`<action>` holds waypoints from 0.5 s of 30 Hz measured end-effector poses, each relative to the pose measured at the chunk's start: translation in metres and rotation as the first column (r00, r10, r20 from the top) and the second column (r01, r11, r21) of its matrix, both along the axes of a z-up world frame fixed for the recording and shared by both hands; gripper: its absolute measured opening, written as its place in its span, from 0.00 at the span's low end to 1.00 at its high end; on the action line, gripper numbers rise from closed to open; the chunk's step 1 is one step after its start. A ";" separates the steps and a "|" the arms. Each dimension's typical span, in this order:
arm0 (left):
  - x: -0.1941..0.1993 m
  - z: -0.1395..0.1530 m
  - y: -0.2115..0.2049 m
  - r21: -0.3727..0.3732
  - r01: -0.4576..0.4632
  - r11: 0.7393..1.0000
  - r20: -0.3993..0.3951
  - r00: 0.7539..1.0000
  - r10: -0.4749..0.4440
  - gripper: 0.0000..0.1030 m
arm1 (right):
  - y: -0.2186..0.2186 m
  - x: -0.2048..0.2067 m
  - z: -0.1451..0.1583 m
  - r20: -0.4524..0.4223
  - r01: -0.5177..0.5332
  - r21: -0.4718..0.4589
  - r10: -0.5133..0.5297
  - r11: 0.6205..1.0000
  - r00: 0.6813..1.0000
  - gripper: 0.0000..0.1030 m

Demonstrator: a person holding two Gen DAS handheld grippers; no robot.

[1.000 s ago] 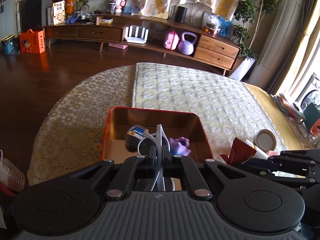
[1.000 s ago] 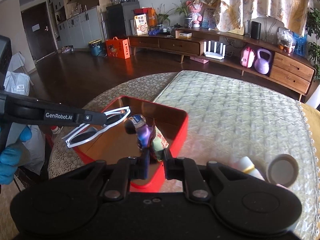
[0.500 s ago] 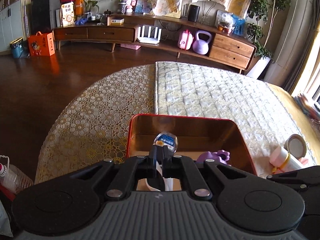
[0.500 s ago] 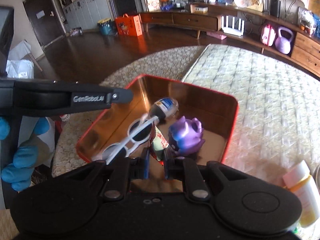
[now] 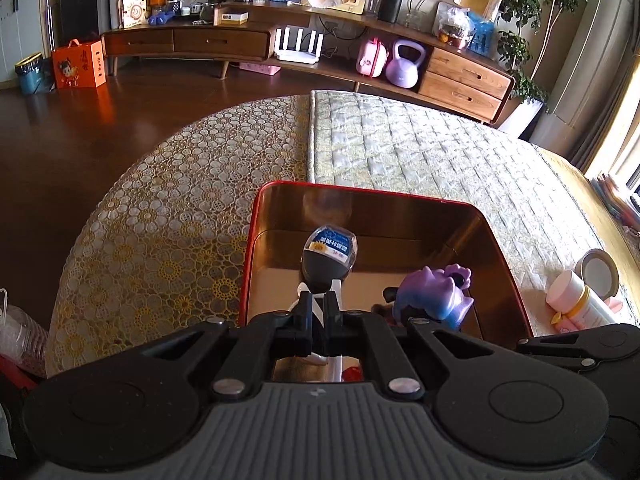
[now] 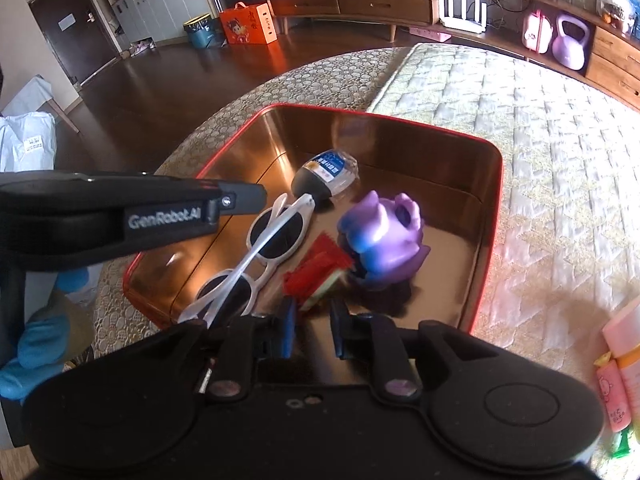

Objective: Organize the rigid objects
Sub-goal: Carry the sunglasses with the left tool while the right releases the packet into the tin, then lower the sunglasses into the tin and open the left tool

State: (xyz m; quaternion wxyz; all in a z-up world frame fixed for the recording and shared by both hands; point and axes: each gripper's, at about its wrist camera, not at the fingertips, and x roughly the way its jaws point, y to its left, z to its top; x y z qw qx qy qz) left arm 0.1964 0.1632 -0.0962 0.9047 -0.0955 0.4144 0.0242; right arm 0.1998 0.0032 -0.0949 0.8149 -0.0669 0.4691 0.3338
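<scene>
Right wrist view shows one red tin box [image 6: 490, 200] with a coppery inside, standing on the cloth-covered counter [image 6: 560, 160]. Four things lie in it: one pair of white sunglasses [image 6: 256, 256], one small bottle [image 6: 324, 178], one purple toy [image 6: 380, 236] and one red snack packet [image 6: 316, 270]. The sunglasses' long axis runs from the near left corner of the box toward the bottle, with one folded arm tip touching the bottle's dark end. The bottle lies on its side and carries a blue and white label whose print is too small to read. The left claw [image 5: 316, 308] is nearly closed around a white arm of the sunglasses [image 5: 316, 314], low inside the box [image 5: 250, 264]. Its side reads "GenRobot.AI" in the right wrist view. The right claw [image 6: 312, 330] stands narrowly open and empty, just above the packet. Outside the box, on the right, one pink-capped tube [image 5: 576, 304] lies beside one round lid [image 5: 600, 272]. A blue-gloved hand [image 6: 36, 356] holds the left tool.
</scene>
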 end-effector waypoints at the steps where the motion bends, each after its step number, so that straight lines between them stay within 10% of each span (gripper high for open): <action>1: -0.001 0.000 -0.001 0.002 0.003 1.000 0.000 1.000 -0.003 0.05 | 0.000 -0.002 0.001 0.002 0.001 0.003 -0.001 1.000 1.000 0.23; 15: -0.021 0.019 -0.026 0.042 0.053 0.998 0.036 0.998 -0.055 0.05 | -0.011 -0.020 0.026 0.046 0.000 0.044 -0.002 0.999 0.999 0.33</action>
